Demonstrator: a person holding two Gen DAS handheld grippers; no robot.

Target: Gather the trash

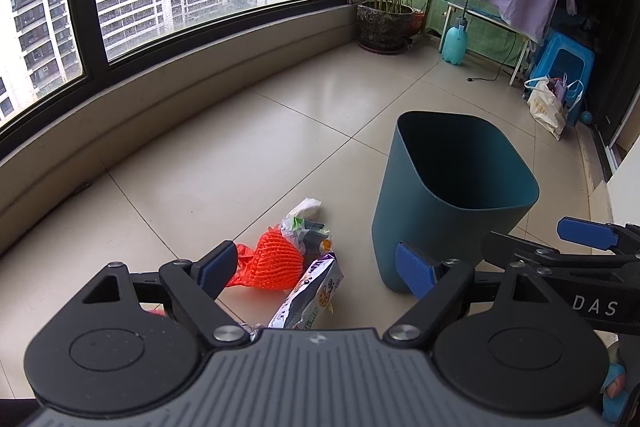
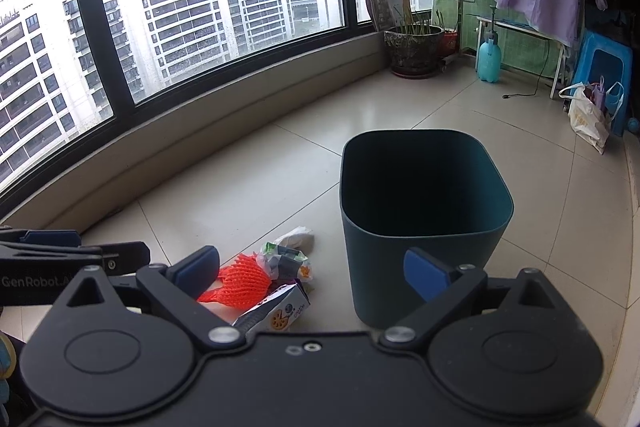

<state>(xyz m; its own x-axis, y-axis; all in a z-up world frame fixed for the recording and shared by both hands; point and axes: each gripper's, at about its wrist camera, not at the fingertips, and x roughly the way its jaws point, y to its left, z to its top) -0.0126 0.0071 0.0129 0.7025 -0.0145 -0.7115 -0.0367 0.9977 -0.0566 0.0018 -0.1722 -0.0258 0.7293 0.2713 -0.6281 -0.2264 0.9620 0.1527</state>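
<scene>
The trash is lying in a small heap on the tiled floor [image 1: 200,147], just left of the teal bin [image 1: 452,203]: an orange foam net [image 1: 276,259], a crumpled wrapper [image 1: 306,227] and a printed carton [image 1: 310,297] whose long axis is running toward the camera. The left gripper [image 1: 316,267] is hanging with jaws wide and empty, the heap sitting ahead between them, so it is probably the nearer one. The right gripper [image 2: 312,273], likewise gaping and empty, is facing the bin more. The carton's near end is hiding behind the gripper body.

Teal bin [image 2: 424,227] upright (open-topped), litter pile [image 2: 264,283] just beside it.
</scene>
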